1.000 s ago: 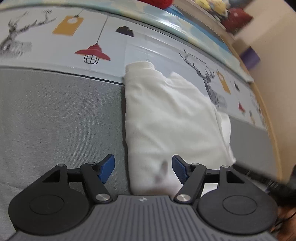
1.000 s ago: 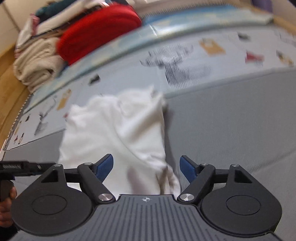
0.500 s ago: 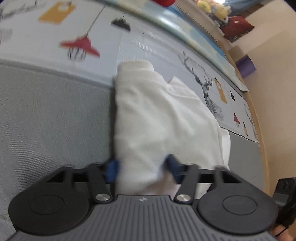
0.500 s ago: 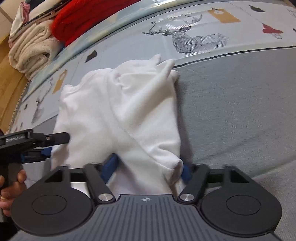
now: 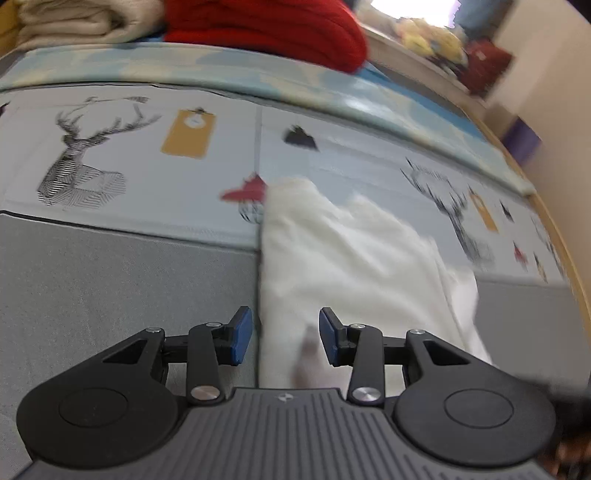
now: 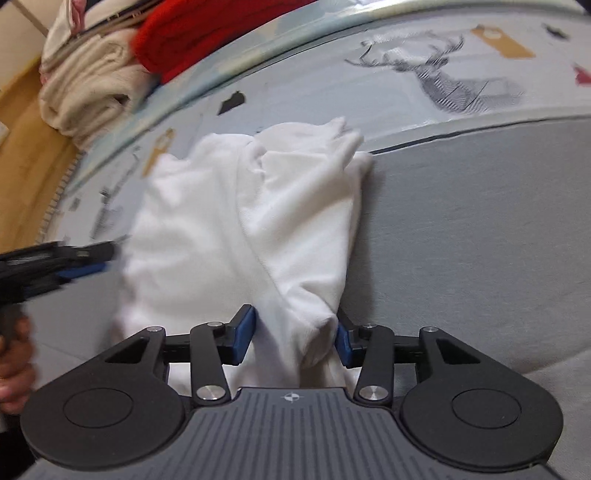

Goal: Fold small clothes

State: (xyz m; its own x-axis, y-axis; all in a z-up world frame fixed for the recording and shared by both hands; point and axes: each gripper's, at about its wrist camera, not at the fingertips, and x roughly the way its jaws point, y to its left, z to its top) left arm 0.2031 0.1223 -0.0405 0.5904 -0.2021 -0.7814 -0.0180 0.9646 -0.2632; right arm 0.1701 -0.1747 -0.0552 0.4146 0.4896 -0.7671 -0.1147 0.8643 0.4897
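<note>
A small white garment (image 5: 354, 266) lies partly folded on the grey mat (image 5: 110, 280); it also shows in the right wrist view (image 6: 240, 229). My left gripper (image 5: 286, 339) is open, its blue pads either side of the garment's near left edge, with the cloth not pinched. My right gripper (image 6: 295, 338) has its blue pads close around the garment's near right corner, a bunched fold between them; the gap is still wide. The left gripper also shows at the left of the right wrist view (image 6: 74, 258).
A printed play mat (image 5: 147, 155) with deer and lamp pictures lies beyond the grey mat. A red knit (image 5: 266, 29) and cream towels (image 6: 88, 92) are stacked at the back. Wooden floor (image 6: 26, 147) lies to the side.
Both grippers closed in around the garment's near edge half a second ago. The left gripper has since opened and drawn back a little; the right stays around the corner fold.
</note>
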